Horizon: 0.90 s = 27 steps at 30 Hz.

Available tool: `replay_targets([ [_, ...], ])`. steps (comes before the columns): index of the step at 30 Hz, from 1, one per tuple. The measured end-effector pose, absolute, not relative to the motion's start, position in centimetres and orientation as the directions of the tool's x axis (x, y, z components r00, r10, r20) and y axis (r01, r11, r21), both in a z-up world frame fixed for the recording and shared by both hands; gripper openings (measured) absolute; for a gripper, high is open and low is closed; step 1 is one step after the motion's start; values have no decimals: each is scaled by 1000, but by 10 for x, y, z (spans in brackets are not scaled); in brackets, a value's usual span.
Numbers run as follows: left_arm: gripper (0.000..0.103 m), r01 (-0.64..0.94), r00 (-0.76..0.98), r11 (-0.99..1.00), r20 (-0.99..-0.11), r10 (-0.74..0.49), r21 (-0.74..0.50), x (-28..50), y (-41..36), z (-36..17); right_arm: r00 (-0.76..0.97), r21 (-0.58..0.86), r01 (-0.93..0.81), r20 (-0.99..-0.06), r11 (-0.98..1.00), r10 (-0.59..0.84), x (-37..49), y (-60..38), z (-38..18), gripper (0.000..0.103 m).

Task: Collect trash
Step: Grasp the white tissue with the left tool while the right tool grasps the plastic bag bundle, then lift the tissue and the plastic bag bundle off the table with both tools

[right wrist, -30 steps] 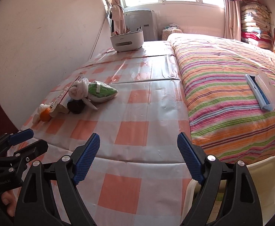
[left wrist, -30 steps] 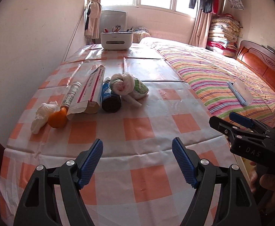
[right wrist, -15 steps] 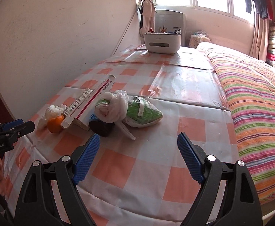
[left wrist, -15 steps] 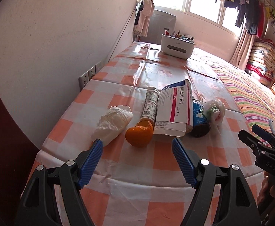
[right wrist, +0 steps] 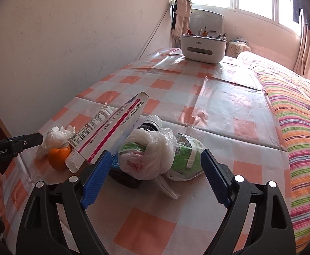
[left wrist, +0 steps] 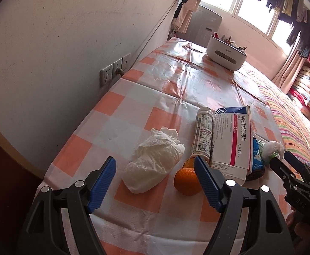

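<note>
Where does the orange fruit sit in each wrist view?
Left wrist: the round orange fruit lies low and centre-right, partly behind the left claw's right blue finger.
Right wrist: low on the left, under the box's near end.
Shared landmark: the white and magenta cardboard medicine box touching it.

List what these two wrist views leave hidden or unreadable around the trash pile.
- Dark bottle: right wrist view, mostly behind the knotted plastic bag; label unreadable.
- Orange peel: left wrist view, partly covered by the left claw finger.
- Medicine box: small print too small in both views.
- Right claw: its handle is cut off by the bottom edge.
- No trash bin shows in either view.
</note>
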<state>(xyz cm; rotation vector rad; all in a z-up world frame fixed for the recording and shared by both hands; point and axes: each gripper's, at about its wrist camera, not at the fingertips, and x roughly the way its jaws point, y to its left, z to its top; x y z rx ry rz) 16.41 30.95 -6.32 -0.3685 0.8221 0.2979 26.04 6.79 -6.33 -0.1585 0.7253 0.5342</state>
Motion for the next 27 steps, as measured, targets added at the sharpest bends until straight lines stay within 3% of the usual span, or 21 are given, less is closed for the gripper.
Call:
replay_targets([
  [14, 72, -409, 587, 891, -804, 93, -195, 196, 312, -92, 665, -85, -504, -674, 860, 323, 285, 92, -79, 86],
  [15, 69, -405, 588, 893, -804, 92, -194, 196, 310, -92, 662, -74, -501, -674, 862, 327, 287, 90, -80, 83],
  [16, 58, -398, 590, 896, -803, 85, -198, 196, 309, -92, 662, -56, -495, -670, 867, 335, 288, 87, -79, 79],
  [17, 51, -388, 590, 899, -804, 71, -205, 196, 307, -91, 662, -36, -487, -667, 873, 342, 289, 83, -77, 69],
  [19, 37, -378, 592, 900, -805, 53, -219, 196, 306, -91, 664, -15, -466, -667, 885, 338, 292, 75, -74, 62],
  [21, 35, -379, 593, 901, -803, 61, -211, 196, 304, -91, 663, 0, -459, -666, 888, 342, 292, 68, -72, 57],
  [27, 28, -377, 621, 900, -781, 72, -217, 189, 303, -81, 658, 43, -448, -660, 893, 362, 281, 45, -66, 55],
])
